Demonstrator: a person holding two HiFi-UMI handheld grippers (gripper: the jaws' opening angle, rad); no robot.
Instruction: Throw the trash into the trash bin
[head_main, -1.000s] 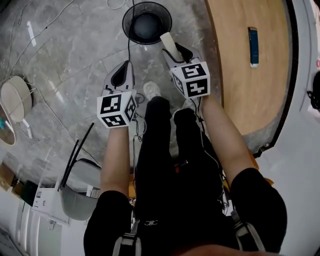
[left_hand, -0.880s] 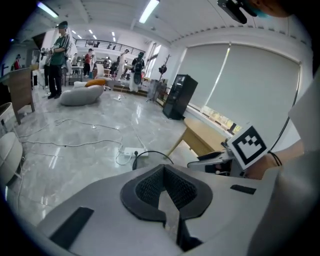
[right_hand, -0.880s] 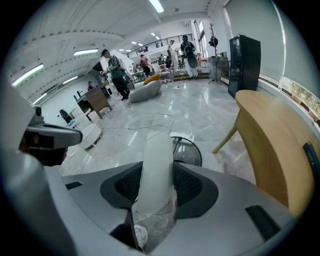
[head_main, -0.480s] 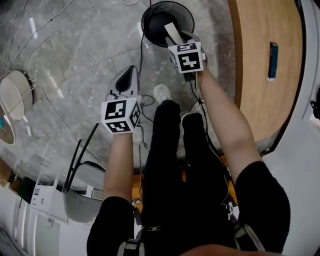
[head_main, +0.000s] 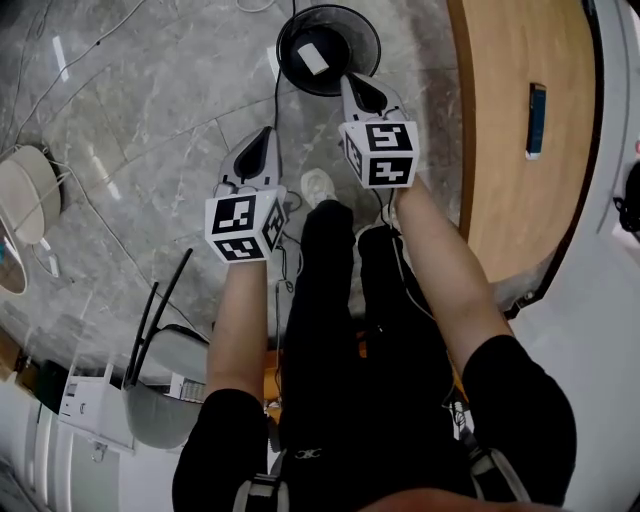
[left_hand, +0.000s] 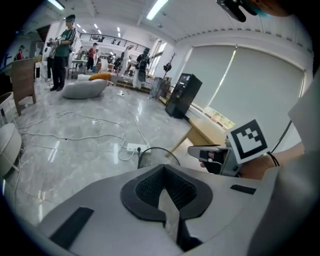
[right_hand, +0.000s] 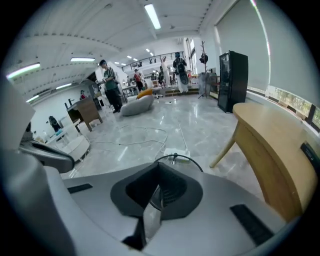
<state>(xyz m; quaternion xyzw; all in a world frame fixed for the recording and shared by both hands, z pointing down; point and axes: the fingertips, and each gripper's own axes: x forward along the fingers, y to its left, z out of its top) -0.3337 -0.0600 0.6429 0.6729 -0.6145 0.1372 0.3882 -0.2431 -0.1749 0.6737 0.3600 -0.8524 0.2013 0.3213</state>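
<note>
The black round trash bin (head_main: 350, 70) stands on the grey floor at the top of the head view. A white flat piece of trash (head_main: 312, 58) lies inside it. My right gripper (head_main: 355, 85) hovers at the bin's near right rim, shut with nothing between its jaws. My left gripper (head_main: 262, 140) hangs lower left of the bin, over bare floor, shut and empty. In the left gripper view the bin's rim (left_hand: 157, 151) shows just beyond the jaws, with the right gripper's marker cube (left_hand: 249, 141) to the right. The right gripper view shows the rim (right_hand: 180, 159) past its tips.
A curved wooden table (head_main: 510, 120) with a phone (head_main: 537, 120) on it stands right of the bin. A white power strip (right_hand: 176, 152) and cables lie on the floor behind the bin. A chair (head_main: 160, 380) stands at the lower left. People stand far off.
The right gripper let go of the white strip it held over the bin; the strip now lies inside. That gripper drew back toward the near rim and shut. The left gripper barely moved.
</note>
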